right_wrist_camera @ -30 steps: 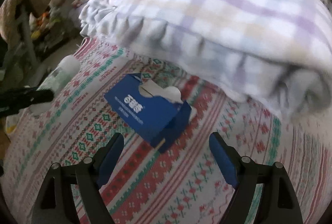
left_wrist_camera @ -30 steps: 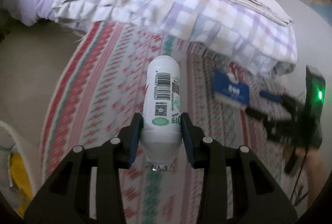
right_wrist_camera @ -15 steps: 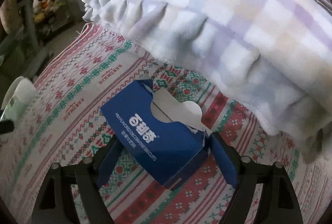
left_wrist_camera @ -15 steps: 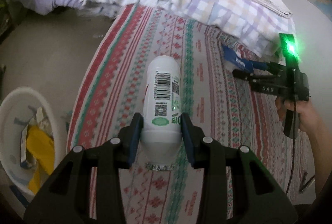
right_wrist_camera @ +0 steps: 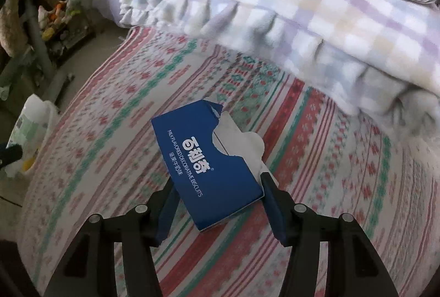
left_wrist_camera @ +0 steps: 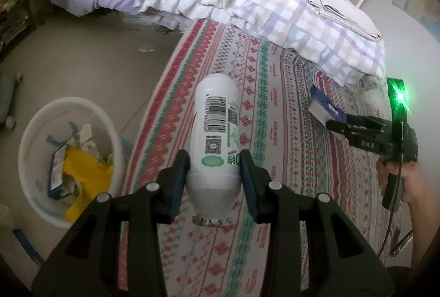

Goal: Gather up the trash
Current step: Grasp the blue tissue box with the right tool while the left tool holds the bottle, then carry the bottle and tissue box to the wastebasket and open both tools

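While the white wastebasket (left_wrist_camera: pixel 30 137) on the floor left of the bed already holds some rubbish, a yellow wrapper and a small carton among crumpled paper, 2 pieces of trash are not yet in it. The left hand-held gripper (left_wrist_camera: pixel 214 173) is clenched on a white plastic bottle (left_wrist_camera: pixel 216 129), its blue pads pressing the lower body with the foil-rimmed mouth toward the camera; the bottle hangs above the near left part of the patterned bedsheet (left_wrist_camera: pixel 288 159), with the wastebasket just off to its left and lower. The right hand-held gripper (right_wrist_camera: pixel 217 198) has just been closing its jaws around a blue biscuit box (right_wrist_camera: pixel 198 159) that is torn open at its far end; its pads now sit against the box's 2 sides, and the box looks tilted up off the sheet at the gripper end, though whether it is fully lifted I cannot tell. That box is on the right side of the bed, near the checked quilt (right_wrist_camera: pixel 302 11). My reading is that the bottle is about to be dropped in, and the box must then be carried across the bed to the same wastebasket. No other loose trash shows on the sheet.
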A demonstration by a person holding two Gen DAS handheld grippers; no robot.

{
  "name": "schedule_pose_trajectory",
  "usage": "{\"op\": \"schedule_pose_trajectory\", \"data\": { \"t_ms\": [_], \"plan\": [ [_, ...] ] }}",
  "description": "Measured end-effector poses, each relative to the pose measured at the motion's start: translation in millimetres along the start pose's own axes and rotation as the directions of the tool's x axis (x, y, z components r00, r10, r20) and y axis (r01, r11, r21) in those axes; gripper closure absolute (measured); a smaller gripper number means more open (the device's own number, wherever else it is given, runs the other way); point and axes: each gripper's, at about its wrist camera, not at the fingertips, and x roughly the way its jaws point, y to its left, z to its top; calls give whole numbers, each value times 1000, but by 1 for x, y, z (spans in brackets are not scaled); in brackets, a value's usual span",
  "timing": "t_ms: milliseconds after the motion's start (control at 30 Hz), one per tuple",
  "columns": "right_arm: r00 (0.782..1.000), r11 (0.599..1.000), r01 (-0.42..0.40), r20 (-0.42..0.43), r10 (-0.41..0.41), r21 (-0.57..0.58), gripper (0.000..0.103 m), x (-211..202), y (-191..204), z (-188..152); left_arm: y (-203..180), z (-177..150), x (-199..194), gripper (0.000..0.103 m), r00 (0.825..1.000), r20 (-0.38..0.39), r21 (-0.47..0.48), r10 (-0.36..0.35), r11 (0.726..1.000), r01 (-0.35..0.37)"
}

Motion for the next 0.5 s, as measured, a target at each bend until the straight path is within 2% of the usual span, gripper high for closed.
{"op": "schedule_pose_trajectory", "data": {
  "t_ms": [200,500],
  "plan": [
    [1000,1000,13,-10,-13,-8,45,-25,31,-21,26,-12,-17,63,1000,9,-27,21,999,-21],
    [1000,1000,-18,10,18,13,45,-50,70,-42,76,-25,-42,63,997,18,-78,75,994,-74]
  ]
}}
